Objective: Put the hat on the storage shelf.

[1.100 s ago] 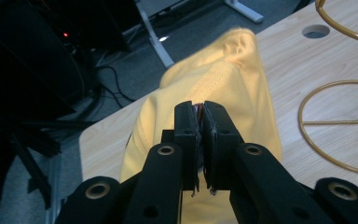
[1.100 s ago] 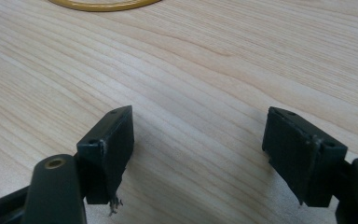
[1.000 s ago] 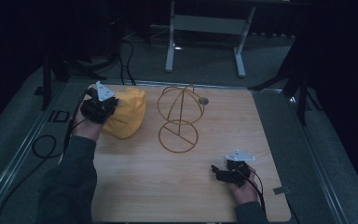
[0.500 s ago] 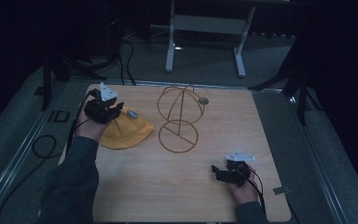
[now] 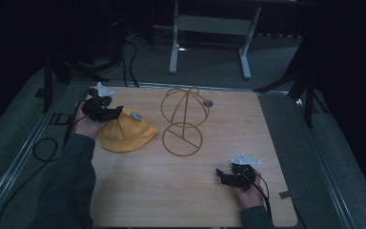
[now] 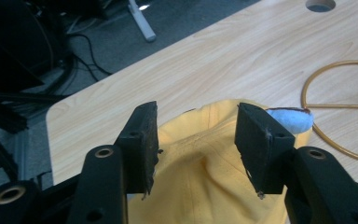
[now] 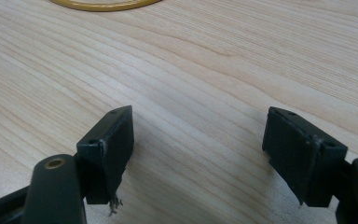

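A yellow bucket hat (image 5: 127, 136) lies flat on the left part of the wooden table (image 5: 171, 195), with a small pale-blue patch (image 5: 136, 115) on its crown. My left gripper (image 5: 116, 112) hovers at the hat's back left edge, open. In the left gripper view its jaws straddle the hat's crown (image 6: 205, 186) without pinching it, and the blue patch (image 6: 291, 119) peeks out past the right jaw. A gold wire hat stand (image 5: 185, 110) rises mid-table on its ring base (image 5: 182, 139). My right gripper (image 5: 221, 175) rests open near the front right, over bare wood (image 7: 198, 149).
A round cable hole (image 5: 208, 102) sits in the tabletop behind the stand. The stand's ring base (image 7: 105, 4) lies just ahead of the right gripper. Cables (image 5: 43, 148) trail on the floor at the left, and a desk frame (image 5: 209, 28) stands beyond the table.
The hat, held up bunched a second ago, has dropped and spread flat on the table. The left gripper has let go of it and drawn back slightly. The right gripper has not moved.
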The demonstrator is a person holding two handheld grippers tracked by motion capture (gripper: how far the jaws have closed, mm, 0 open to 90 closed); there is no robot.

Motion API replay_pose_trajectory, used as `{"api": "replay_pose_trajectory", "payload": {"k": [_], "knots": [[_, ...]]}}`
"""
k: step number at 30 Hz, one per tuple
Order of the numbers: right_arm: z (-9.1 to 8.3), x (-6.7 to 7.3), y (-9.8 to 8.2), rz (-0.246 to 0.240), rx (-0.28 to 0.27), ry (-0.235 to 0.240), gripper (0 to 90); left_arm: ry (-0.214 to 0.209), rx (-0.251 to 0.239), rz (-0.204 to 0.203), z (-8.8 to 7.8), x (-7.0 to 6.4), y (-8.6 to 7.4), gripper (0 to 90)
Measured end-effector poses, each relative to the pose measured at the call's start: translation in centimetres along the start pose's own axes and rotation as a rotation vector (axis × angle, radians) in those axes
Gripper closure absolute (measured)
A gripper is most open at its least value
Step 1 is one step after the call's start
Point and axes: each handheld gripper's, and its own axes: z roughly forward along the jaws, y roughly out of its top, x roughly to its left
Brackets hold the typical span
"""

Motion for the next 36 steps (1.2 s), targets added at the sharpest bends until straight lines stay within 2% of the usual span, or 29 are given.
{"api": "replay_pose_trajectory", "payload": {"k": [1,2,4,9,17,23,29,31,36], "knots": [[0.0,0.0,0.0,0.0,0.0,0.0,24.7,0.0,0.0,0.0,0.0,0.0,0.0,47.7],[0.0,0.0,0.0,0.0,0.0,0.0,24.7,-0.017,0.008,-0.002,0.4,0.1,0.0,47.7],[0.0,0.0,0.0,0.0,0.0,0.0,24.7,-0.044,0.014,-0.006,0.7,0.3,-0.1,42.2],[0.0,0.0,0.0,0.001,0.0,0.0,24.7,-0.065,0.06,0.029,1.6,0.4,0.2,38.1],[0.0,0.0,0.0,0.001,0.0,0.0,24.7,-0.115,0.108,0.033,2.7,1.1,0.1,38.3],[0.0,0.0,0.0,0.001,0.001,0.0,24.7,-0.142,0.149,0.068,3.3,1.0,-0.1,36.0],[0.0,0.0,0.0,0.001,0.0,0.0,24.7,-0.115,0.191,0.122,3.8,0.8,-0.3,37.8],[0.0,0.0,0.0,0.001,0.001,0.0,24.7,-0.098,0.203,0.142,3.8,0.8,-0.3,41.7],[0.0,0.0,0.0,0.001,0.0,0.0,24.7,-0.055,0.23,0.181,3.7,0.7,-0.3,58.1]]}}
